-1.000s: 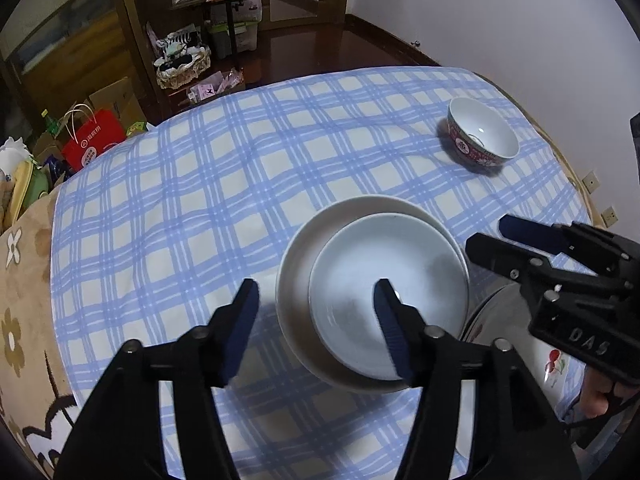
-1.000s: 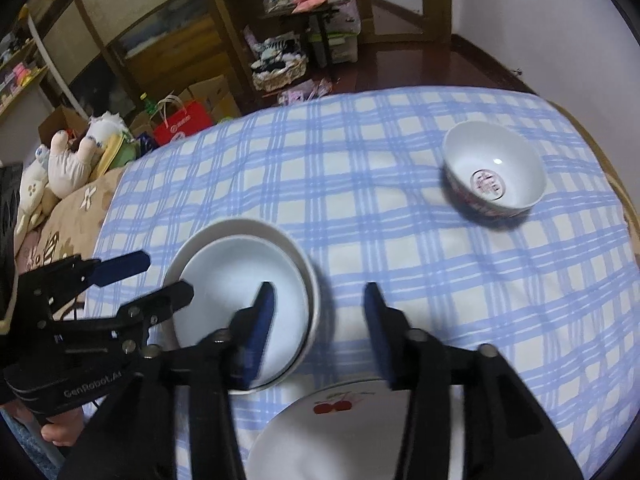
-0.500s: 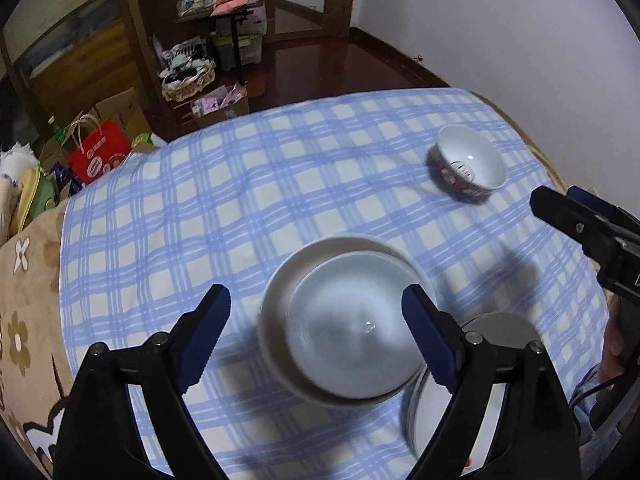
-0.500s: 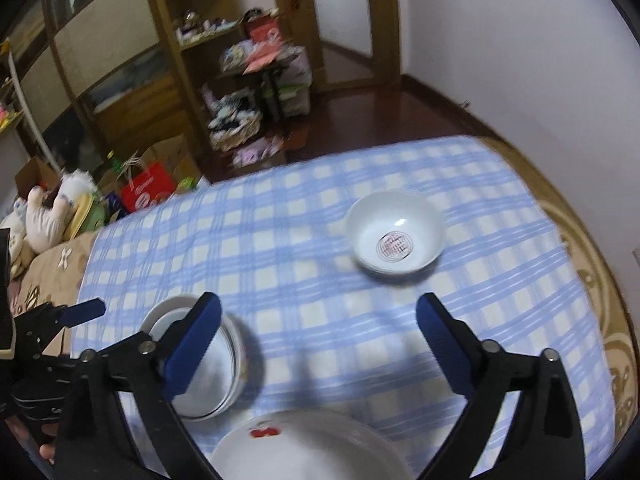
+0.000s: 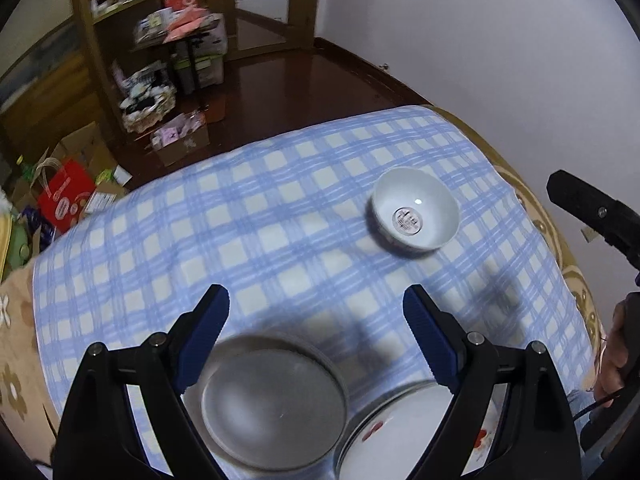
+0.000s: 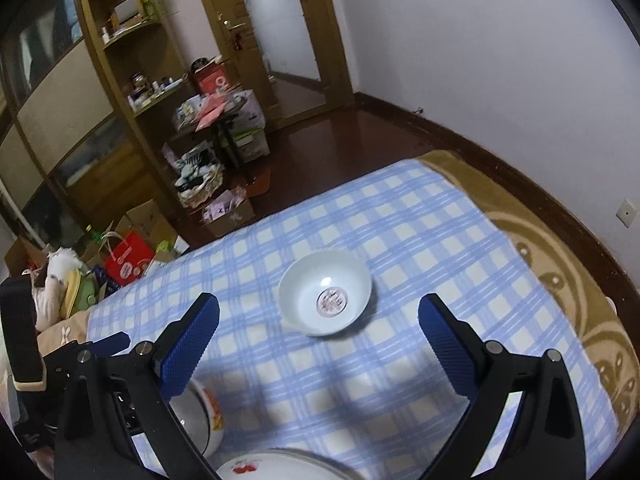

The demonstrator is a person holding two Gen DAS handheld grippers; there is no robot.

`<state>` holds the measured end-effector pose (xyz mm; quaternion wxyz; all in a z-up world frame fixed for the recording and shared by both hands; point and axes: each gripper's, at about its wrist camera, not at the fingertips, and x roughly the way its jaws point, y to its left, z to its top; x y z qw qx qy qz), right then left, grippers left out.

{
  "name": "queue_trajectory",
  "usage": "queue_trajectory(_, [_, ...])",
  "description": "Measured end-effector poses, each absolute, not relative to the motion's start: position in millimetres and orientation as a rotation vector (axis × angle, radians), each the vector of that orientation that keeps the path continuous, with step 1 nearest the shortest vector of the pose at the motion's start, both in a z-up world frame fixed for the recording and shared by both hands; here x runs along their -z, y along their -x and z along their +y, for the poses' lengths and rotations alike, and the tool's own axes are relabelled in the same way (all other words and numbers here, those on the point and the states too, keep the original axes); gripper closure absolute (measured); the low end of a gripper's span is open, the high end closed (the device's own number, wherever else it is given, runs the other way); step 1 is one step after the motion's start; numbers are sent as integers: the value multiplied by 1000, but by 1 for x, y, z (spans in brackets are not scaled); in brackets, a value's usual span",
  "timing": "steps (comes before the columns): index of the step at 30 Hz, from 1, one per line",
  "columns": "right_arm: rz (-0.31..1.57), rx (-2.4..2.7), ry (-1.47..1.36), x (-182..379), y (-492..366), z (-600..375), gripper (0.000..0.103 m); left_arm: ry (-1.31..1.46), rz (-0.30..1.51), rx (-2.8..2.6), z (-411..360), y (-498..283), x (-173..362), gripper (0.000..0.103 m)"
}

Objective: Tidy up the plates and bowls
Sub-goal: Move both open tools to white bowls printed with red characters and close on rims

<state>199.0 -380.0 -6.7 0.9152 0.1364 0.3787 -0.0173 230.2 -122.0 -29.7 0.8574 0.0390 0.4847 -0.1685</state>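
A small white bowl with a red mark inside stands alone on the blue checked cloth, ahead and to the right of my left gripper. That gripper is open and holds nothing. Just beneath it is a white dish nested in a bigger one, blurred. A white plate with red cherries lies to their right. My right gripper is wide open and empty, with the small bowl framed just beyond its tips. The cherry plate lies under it and the nested dishes at lower left.
Beyond the table's far edge the floor holds a wooden shelf, a basket, cardboard boxes and a red bag. A beige patterned cover borders the cloth on the right, close to the white wall. A hand holds the right gripper.
Both grippers have opened wide and drawn up and back from the nested dishes. The right view has swung from those dishes to the small bowl, now centred between its fingers.
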Motion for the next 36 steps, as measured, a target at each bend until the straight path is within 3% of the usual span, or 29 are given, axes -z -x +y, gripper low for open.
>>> queue_trajectory(15, [798, 82, -288, 39, -254, -412, 0, -31, 1025, 480, -170, -311, 48, 16])
queue_trajectory(23, [876, 92, -309, 87, -277, -427, 15, -11, 1096, 490, -188, -341, 82, 16])
queue_trajectory(36, [998, 57, -291, 137, -294, -430, 18, -129, 1150, 463, -216, -350, 122, 18])
